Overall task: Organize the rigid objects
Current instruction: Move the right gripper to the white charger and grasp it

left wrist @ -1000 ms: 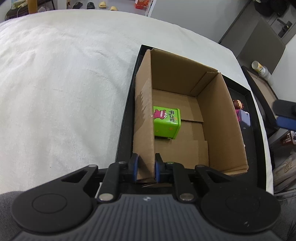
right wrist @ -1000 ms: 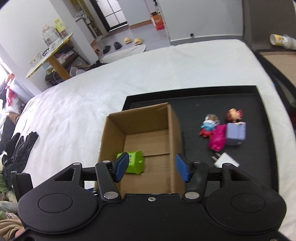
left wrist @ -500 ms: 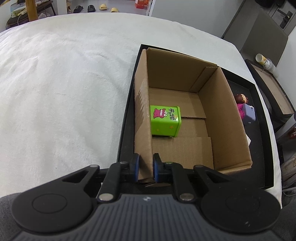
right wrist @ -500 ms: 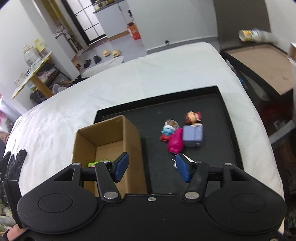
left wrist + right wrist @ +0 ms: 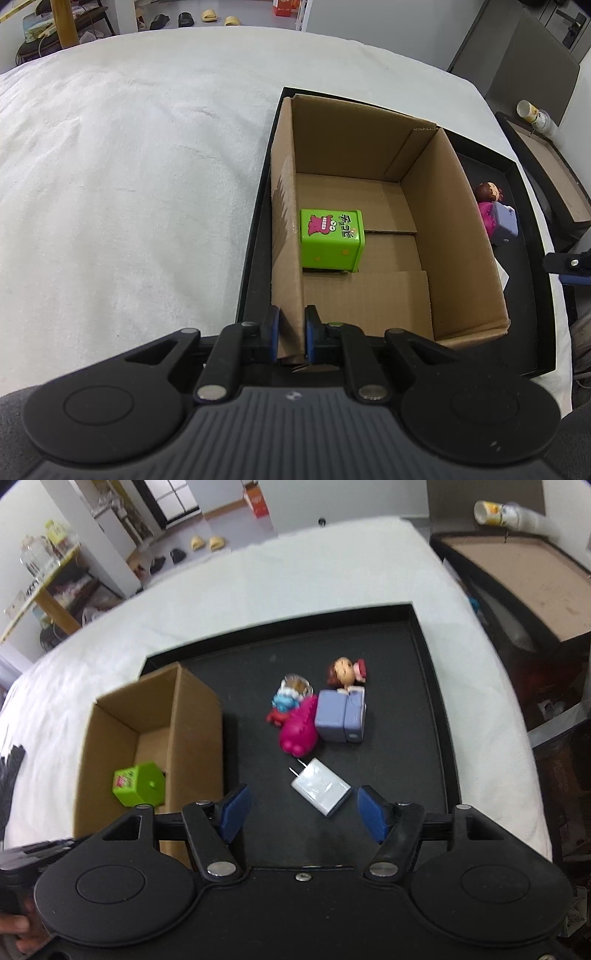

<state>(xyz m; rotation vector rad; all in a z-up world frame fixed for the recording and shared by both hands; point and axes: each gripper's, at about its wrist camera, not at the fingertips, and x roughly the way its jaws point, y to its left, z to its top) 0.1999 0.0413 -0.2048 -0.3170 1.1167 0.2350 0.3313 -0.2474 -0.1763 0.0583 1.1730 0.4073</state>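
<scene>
So the left gripper (image 5: 291, 334) has its blue-padded fingers (image 5: 274, 332) pinched tight on the near wall of the open brown cardboard box (image 5: 450, 236), one pad outside and one inside; the box sits at the left end of a shallow black rectangular tray (image 5: 430, 686), and the tray lies on a bed with a white fuzzy blanket (image 5: 129, 177). Inside the box there's a bright green cube-shaped toy tin with a pink cartoon face on top (image 5: 330, 238); it's snug against the left inner wall, resting on the bottom flaps.

The right gripper (image 5: 304, 810) hangs over the open part of the tray; its fingers (image 5: 371, 812) are spread and have just been opening wider, with nothing pressed between them; a small white wall charger with metal prongs (image 5: 320, 787) lies flat on the tray right in the gap, touching neither pad as far as the view shows.

Further up the tray the rest of the stuff is bunched together, all touching or nearly: a magenta plastic dinosaur-ish toy (image 5: 298, 729), a lavender boxy toy suitcase (image 5: 341, 715), a small blue and red figure with a clear dome (image 5: 288, 699), and a brown-haired doll figure with a pink bow (image 5: 343, 670); the picture is a bit blurry there. A stack of paper cups (image 5: 496, 513) lies on its side by another box off the bed.
</scene>
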